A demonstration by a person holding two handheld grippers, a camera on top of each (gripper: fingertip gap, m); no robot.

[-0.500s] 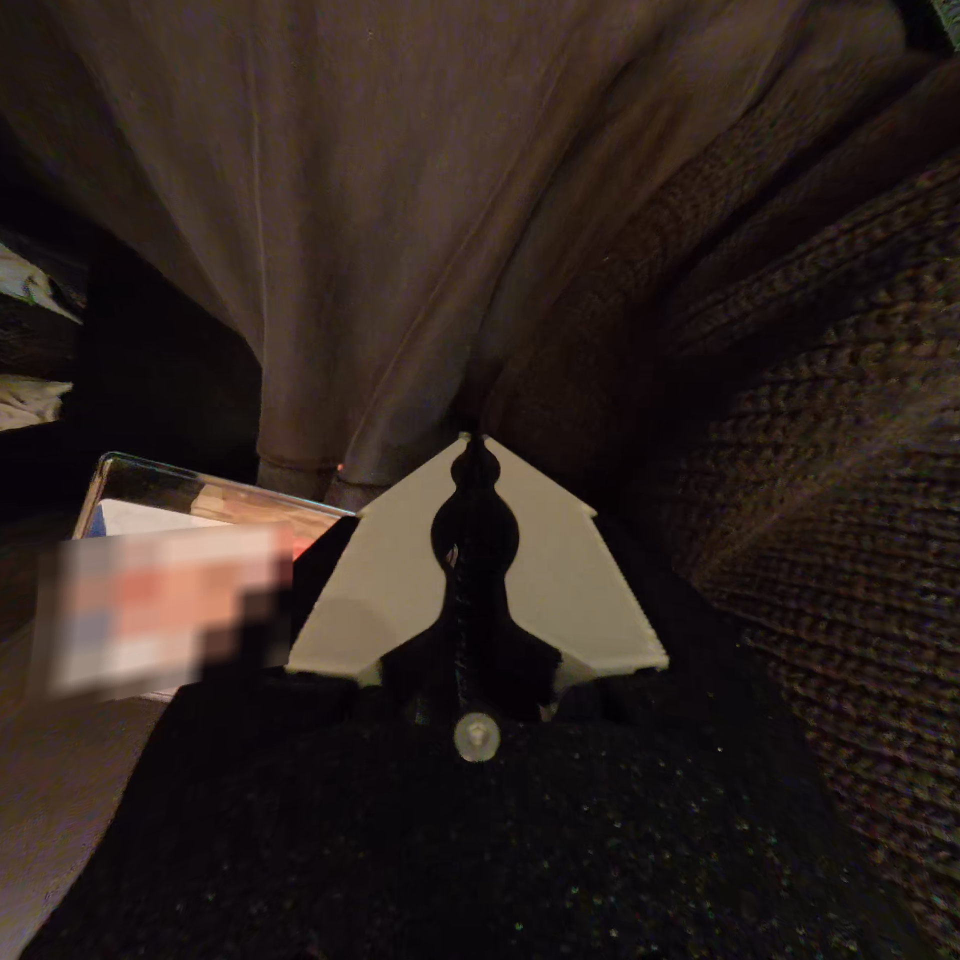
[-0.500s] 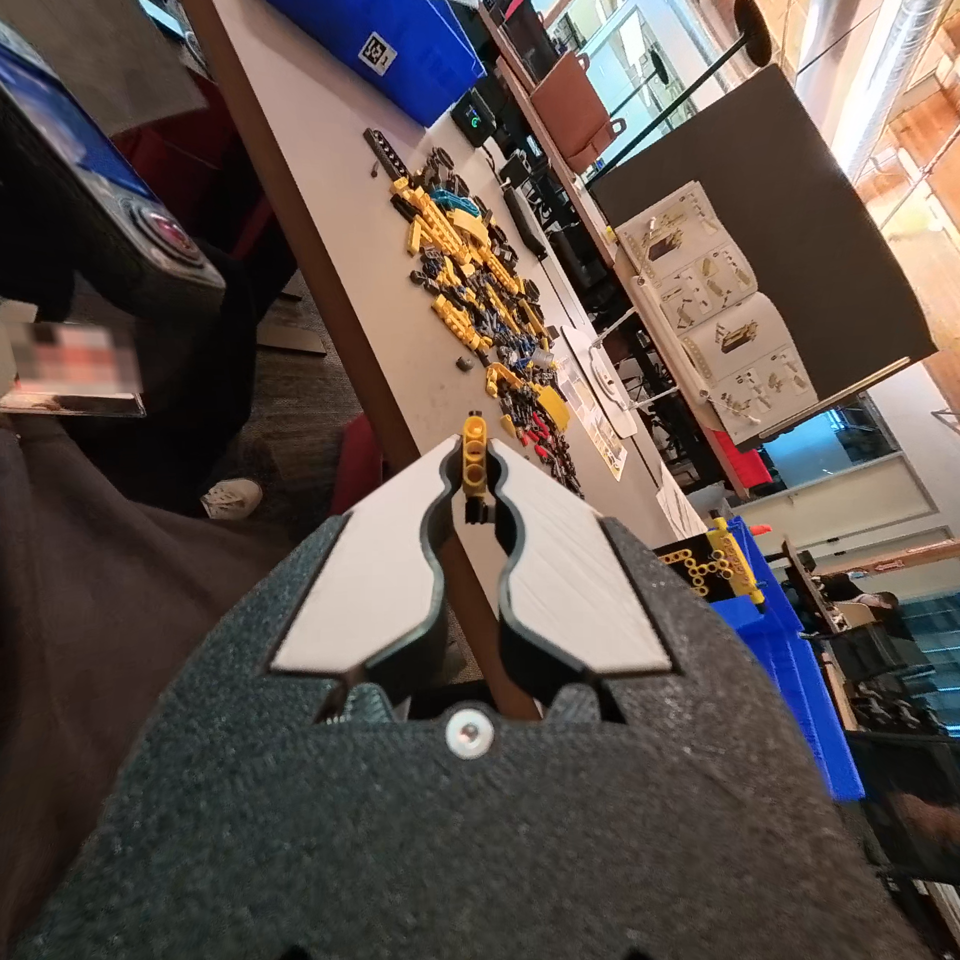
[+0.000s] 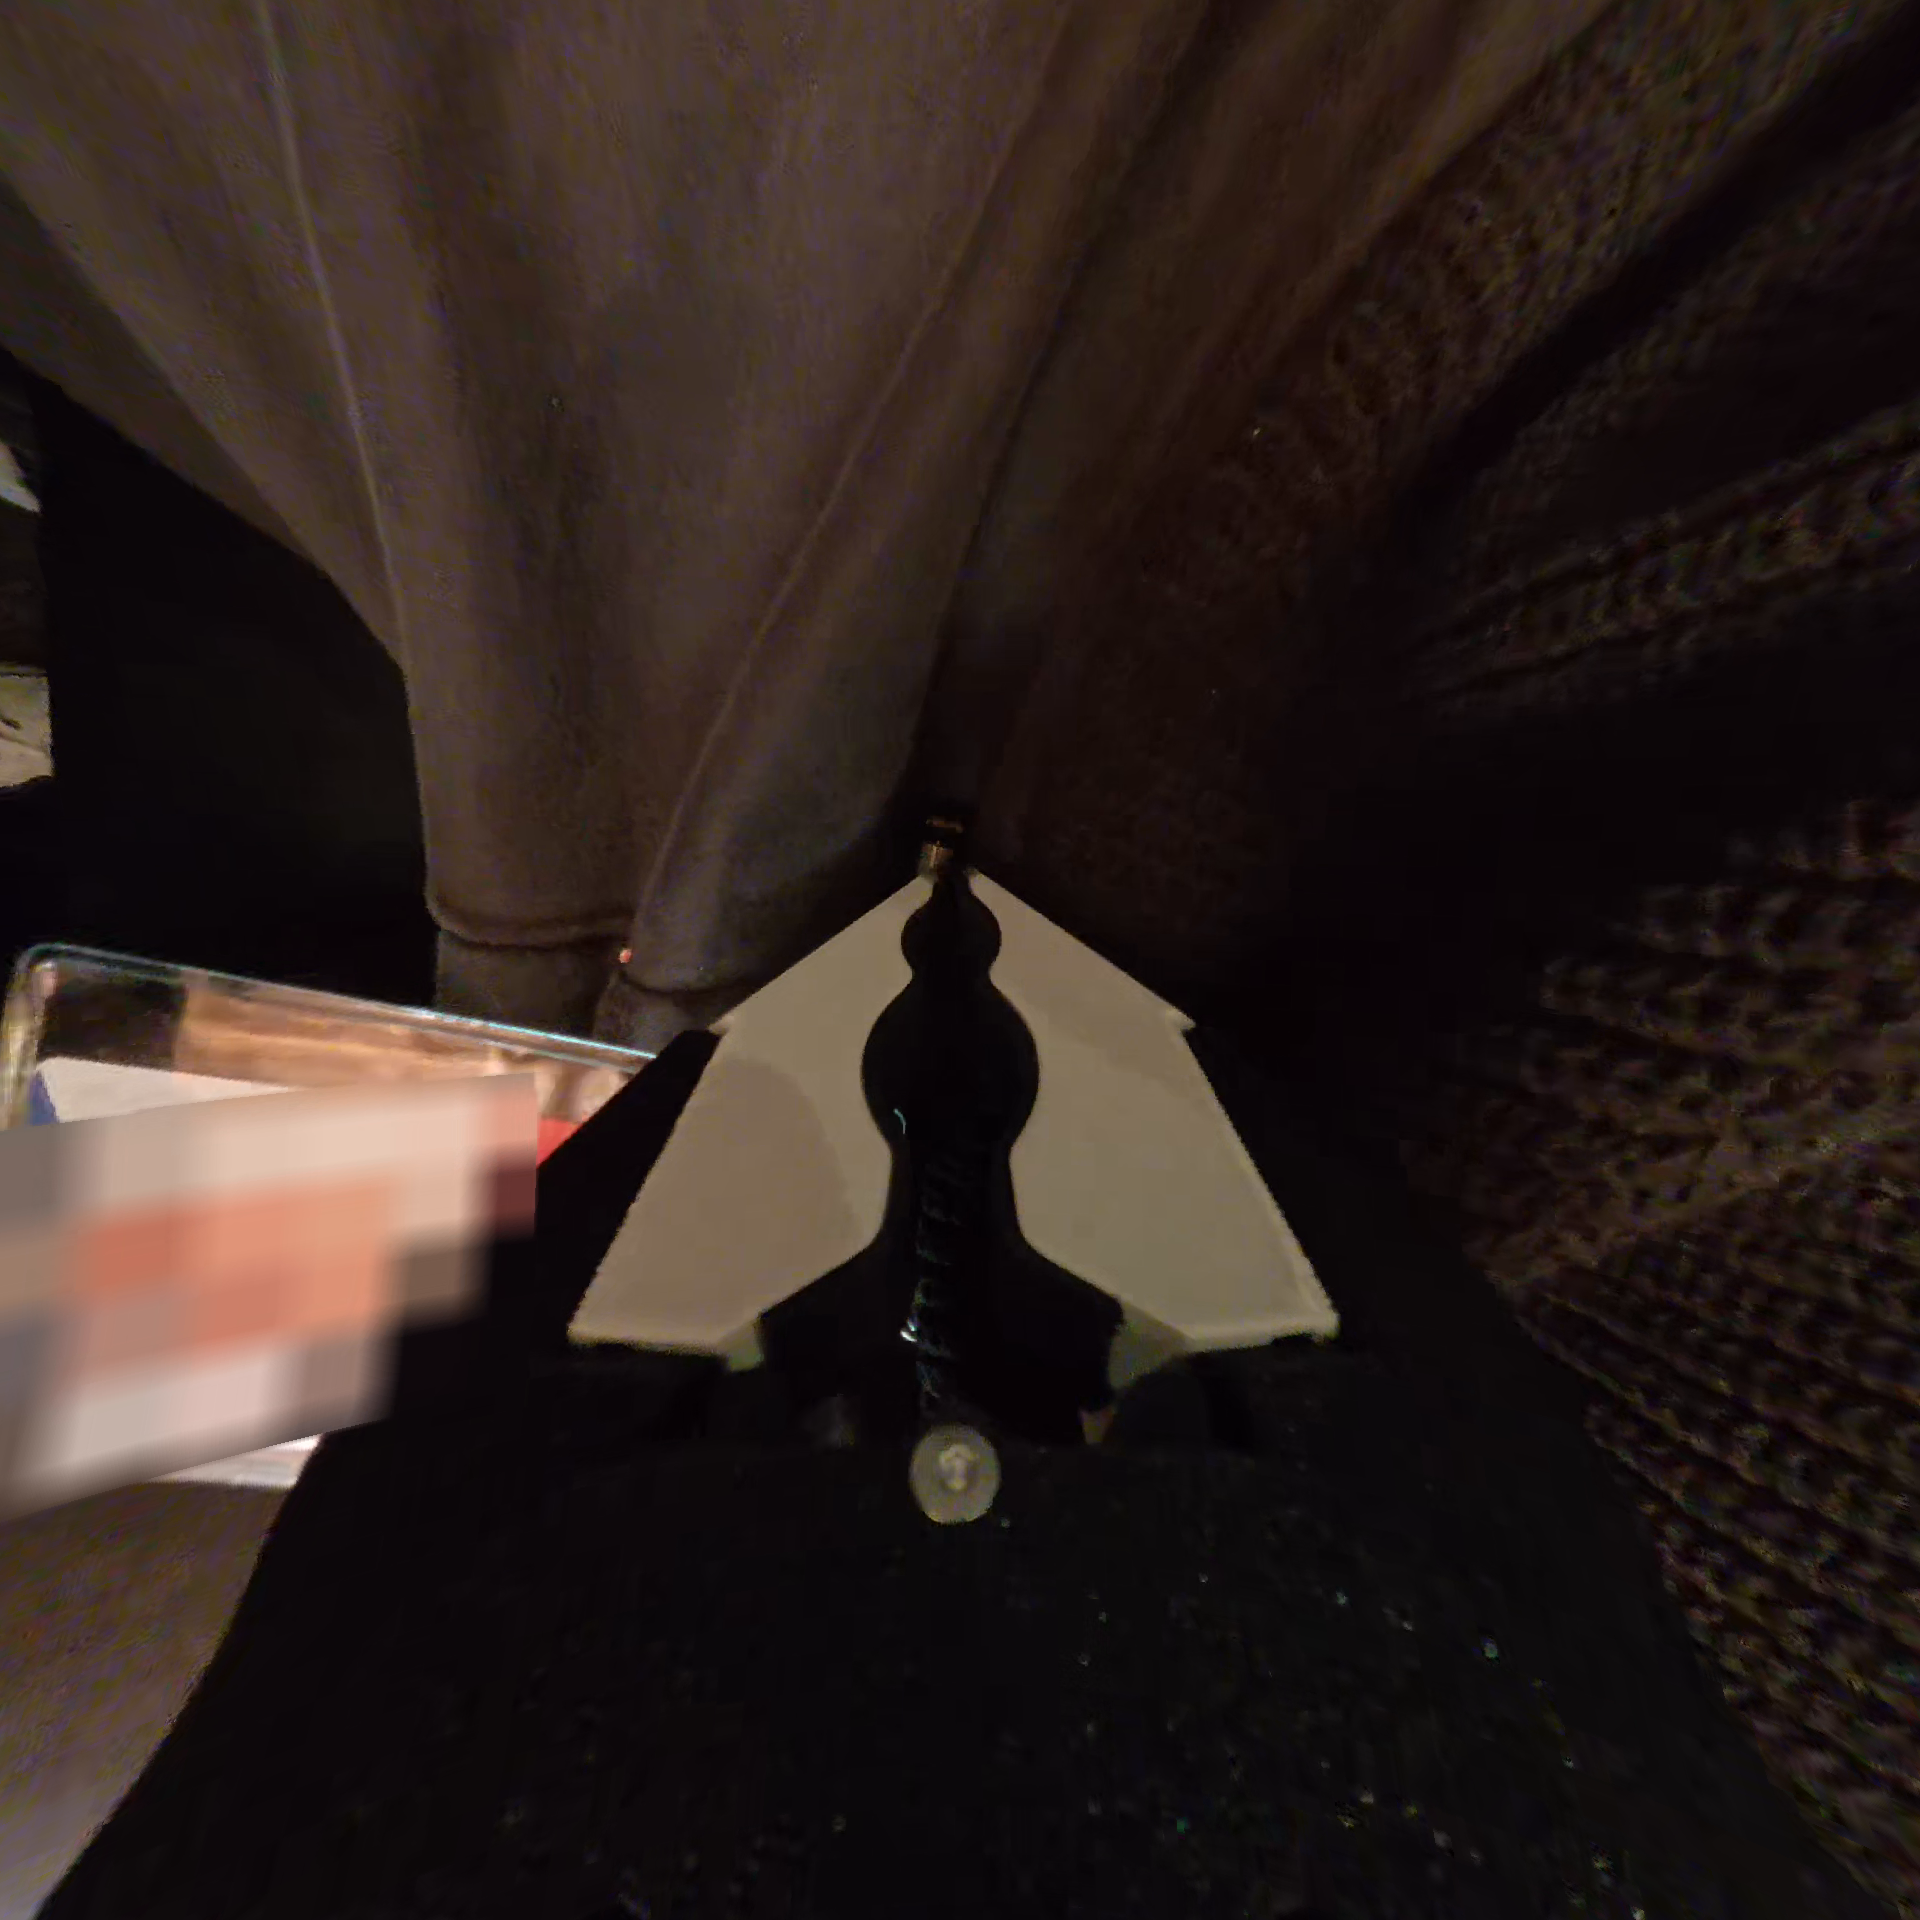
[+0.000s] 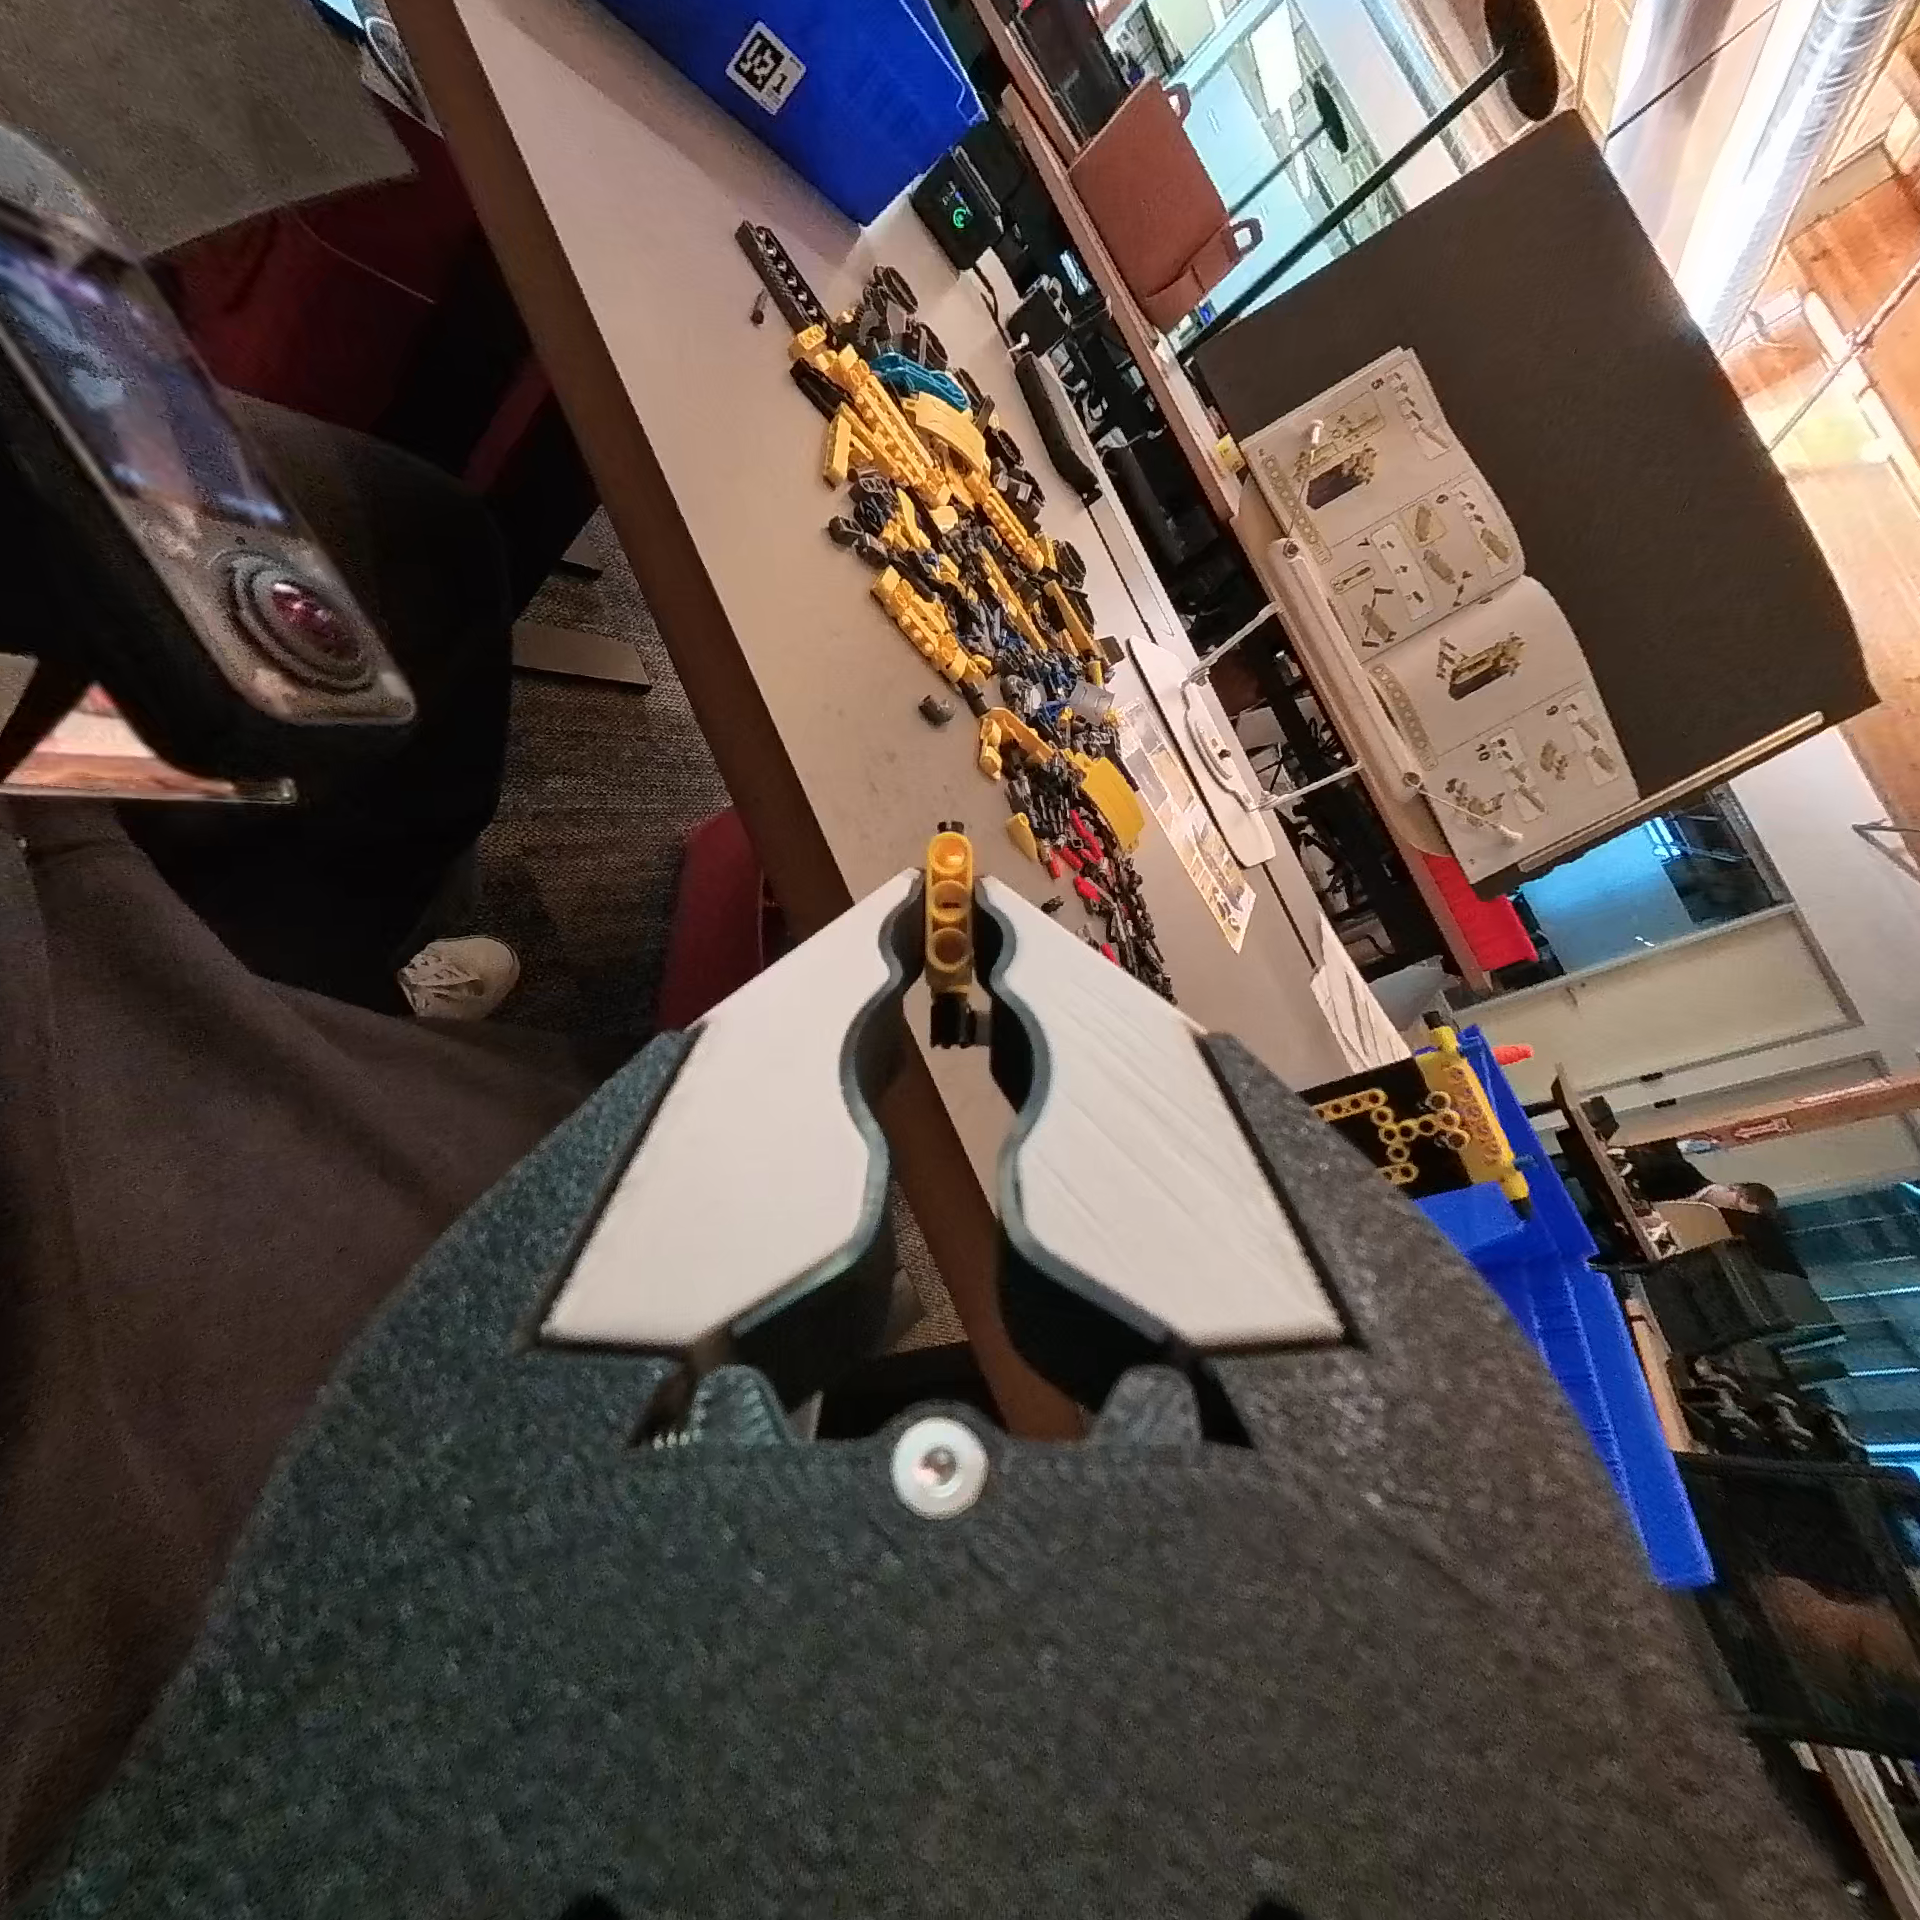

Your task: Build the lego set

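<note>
In the left wrist view my left gripper [image 3: 942, 883] is shut, and a small tan pin [image 3: 942, 834] sticks out from its tips. It is close against a person's grey cloth [image 3: 644, 436] and brown knit sleeve [image 3: 1621, 582]. In the right wrist view my right gripper [image 4: 951, 883] is shut on a short yellow holed beam [image 4: 948, 914] with a black pin at its lower end. It holds the beam in the air beside the edge of the grey table [image 4: 665, 312]. The left gripper's camera [image 4: 260, 582] shows at the far left.
A pile of yellow and black bricks [image 4: 966, 540] lies on the table. An open instruction booklet [image 4: 1444, 623] leans on a stand. Blue bins stand at the far end [image 4: 831, 73] and right [image 4: 1558, 1351]. A clear badge holder [image 3: 312, 1029] hangs at left. The grippers' ends are close to 30 centimetres from one another.
The small tan pin now shows at the left gripper's tips. In the right wrist view the left gripper's camera has come down and nearer; the right gripper still holds the yellow beam.
</note>
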